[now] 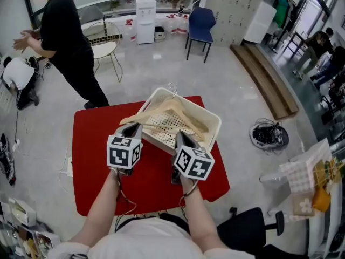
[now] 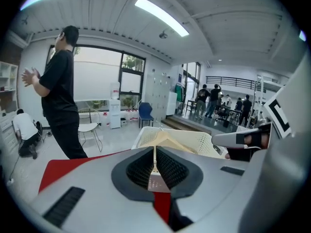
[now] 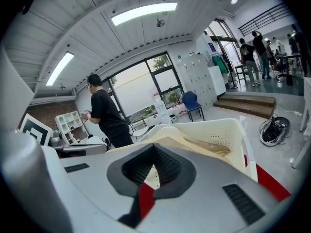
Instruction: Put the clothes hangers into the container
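A cream perforated basket (image 1: 211, 118) stands at the far side of the red table (image 1: 97, 161), with pale wooden hangers (image 1: 172, 112) lying inside, a metal hook sticking up at its far rim. Both grippers hover over the table just before the basket's near wall. The left gripper (image 1: 131, 127) has its jaws together with nothing between them (image 2: 154, 152). The right gripper (image 1: 179, 138) sits beside it, its jaws likewise meeting at the tips and empty (image 3: 154, 152). Past each pair of jaws I see the basket (image 2: 206, 141) (image 3: 233, 137) and a hanger (image 2: 167, 141) (image 3: 206, 147).
A person in black (image 1: 67, 42) stands beyond the table's far left corner, next to a white wire chair (image 1: 105, 47). A blue chair (image 1: 200, 26) is further back. Coiled cables (image 1: 269, 135) lie on the floor to the right, and an office chair (image 1: 248, 228) is at the near right.
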{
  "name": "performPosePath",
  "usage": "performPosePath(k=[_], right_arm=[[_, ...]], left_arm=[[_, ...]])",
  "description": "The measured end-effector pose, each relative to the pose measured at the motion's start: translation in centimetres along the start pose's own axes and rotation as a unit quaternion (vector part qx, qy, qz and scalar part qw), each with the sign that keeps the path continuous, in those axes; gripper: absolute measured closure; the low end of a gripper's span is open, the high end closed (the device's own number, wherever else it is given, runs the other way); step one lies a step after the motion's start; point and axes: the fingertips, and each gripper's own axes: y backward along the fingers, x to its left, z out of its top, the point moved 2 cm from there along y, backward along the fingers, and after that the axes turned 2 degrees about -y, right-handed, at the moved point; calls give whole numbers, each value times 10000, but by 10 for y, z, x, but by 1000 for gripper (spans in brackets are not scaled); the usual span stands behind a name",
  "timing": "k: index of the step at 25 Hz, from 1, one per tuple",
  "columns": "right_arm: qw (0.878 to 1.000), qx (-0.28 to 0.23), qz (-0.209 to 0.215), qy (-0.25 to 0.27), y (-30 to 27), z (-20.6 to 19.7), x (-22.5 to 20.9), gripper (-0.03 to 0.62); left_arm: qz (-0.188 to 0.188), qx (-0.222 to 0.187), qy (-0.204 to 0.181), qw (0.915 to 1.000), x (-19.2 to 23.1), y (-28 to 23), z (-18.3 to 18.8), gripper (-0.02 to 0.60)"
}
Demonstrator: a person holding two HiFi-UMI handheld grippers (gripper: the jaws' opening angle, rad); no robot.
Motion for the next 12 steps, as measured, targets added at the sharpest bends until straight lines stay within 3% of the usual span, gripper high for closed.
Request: performPosePath(k=[12], right_arm=[[9949, 331, 728, 611, 16, -54, 89, 579]], left_arm=[[568, -238, 567, 9965, 18, 89, -58, 571]])
